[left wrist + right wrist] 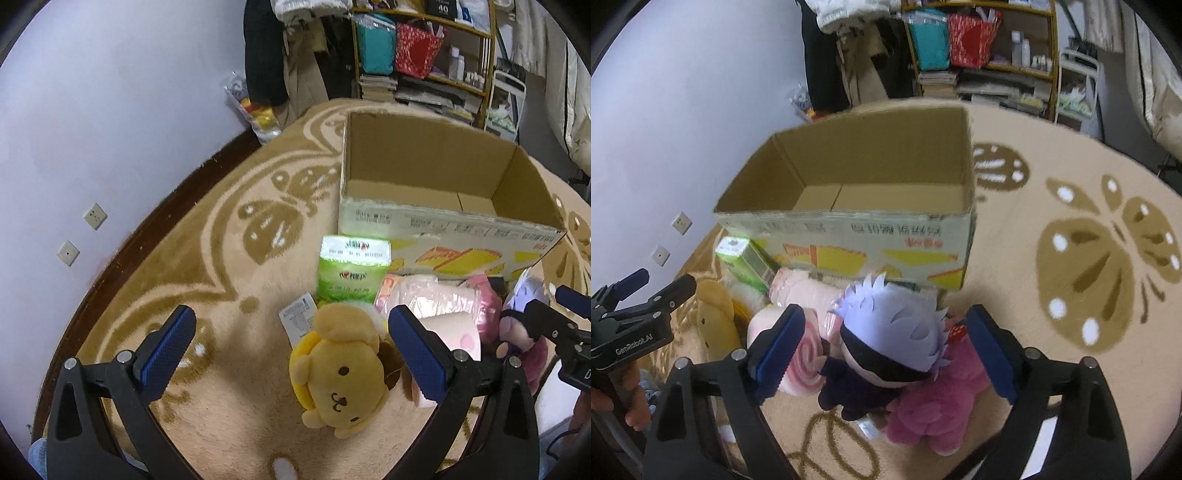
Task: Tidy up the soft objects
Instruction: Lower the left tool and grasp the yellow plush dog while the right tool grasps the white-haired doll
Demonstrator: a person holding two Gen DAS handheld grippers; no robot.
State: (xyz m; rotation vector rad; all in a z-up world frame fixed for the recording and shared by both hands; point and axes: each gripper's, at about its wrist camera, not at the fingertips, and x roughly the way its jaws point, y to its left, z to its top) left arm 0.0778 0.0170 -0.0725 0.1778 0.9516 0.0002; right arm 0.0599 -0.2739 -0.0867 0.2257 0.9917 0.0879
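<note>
- Only the left wrist view showed the face of the yellow dog plush (340,373), which lay on the carpet (229,387) between the pads of the left hand-held gripper (291,354), nearer the 3 o'clock pad. The jaws stood wide and held nothing.
- Only the right wrist view showed the white-haired doll (890,332) in full. It sat between the spread pads of the right hand-held gripper (886,354), which gaped wide and gripped nothing.
- The doll had spiky pale-lilac felt hair, a dark band across its eyes and a dark body. It leaned on a fuzzy pink plush (934,410) at its 5 o'clock.
- At the doll's 9 o'clock lay a rolled pink towel (798,354) with a spiral end, and behind that a soft pink bundle in clear wrap (805,291).
- One green tissue pack (351,273), glossy and box-shaped, stood against the near wall of the cardboard box (424,173), at 12 o'clock from the dog plush.
- The box was one, open-topped, of plain corrugated brown inside and printed outside.
- Counted: three plush toys, one towel roll, one wrapped bundle, one tissue pack, two grippers.
- The carpet was deep-piled beige with brown butterfly figures.
</note>
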